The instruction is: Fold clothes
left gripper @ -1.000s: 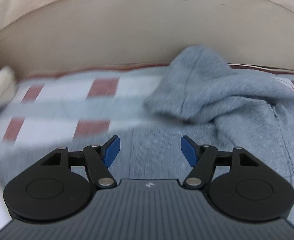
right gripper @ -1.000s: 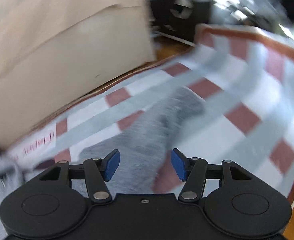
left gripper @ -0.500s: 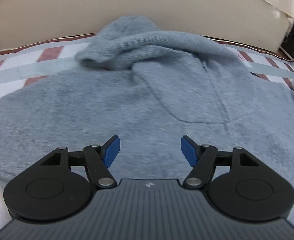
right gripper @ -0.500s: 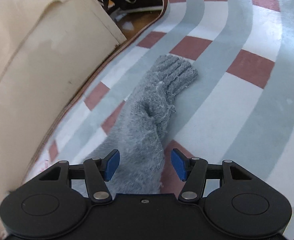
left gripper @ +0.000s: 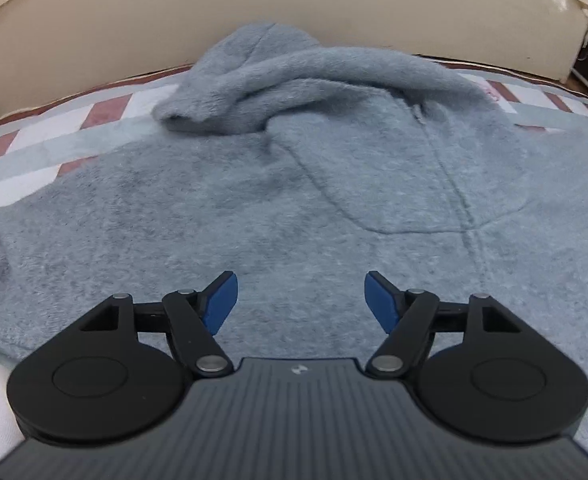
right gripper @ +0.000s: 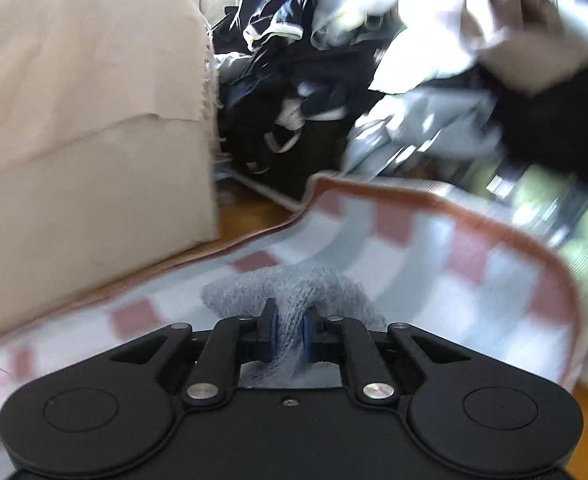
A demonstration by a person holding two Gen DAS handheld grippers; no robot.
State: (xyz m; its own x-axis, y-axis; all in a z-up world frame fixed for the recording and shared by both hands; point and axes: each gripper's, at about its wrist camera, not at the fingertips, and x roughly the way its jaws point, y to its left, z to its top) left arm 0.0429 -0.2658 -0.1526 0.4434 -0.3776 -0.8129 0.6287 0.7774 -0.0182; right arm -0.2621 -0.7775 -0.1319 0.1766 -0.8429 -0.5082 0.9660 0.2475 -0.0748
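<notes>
My left gripper (left gripper: pixel 301 300) hangs wide open above the grey fleece hoodie (left gripper: pixel 294 208) spread on the checked blanket (left gripper: pixel 54 148); my right gripper (right gripper: pixel 290 330) is pinched tight on its sleeve (right gripper: pixel 294 284) near the blanket's edge

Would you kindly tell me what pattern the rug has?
Red, white and grey checks on the rug, clearest in the right wrist view.

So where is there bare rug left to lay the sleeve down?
Bare checked rug lies right of the sleeve that the right gripper pinches, out to its brown edge. A narrower strip lies between hoodie and sofa. The clothes pile is crowded.
</notes>
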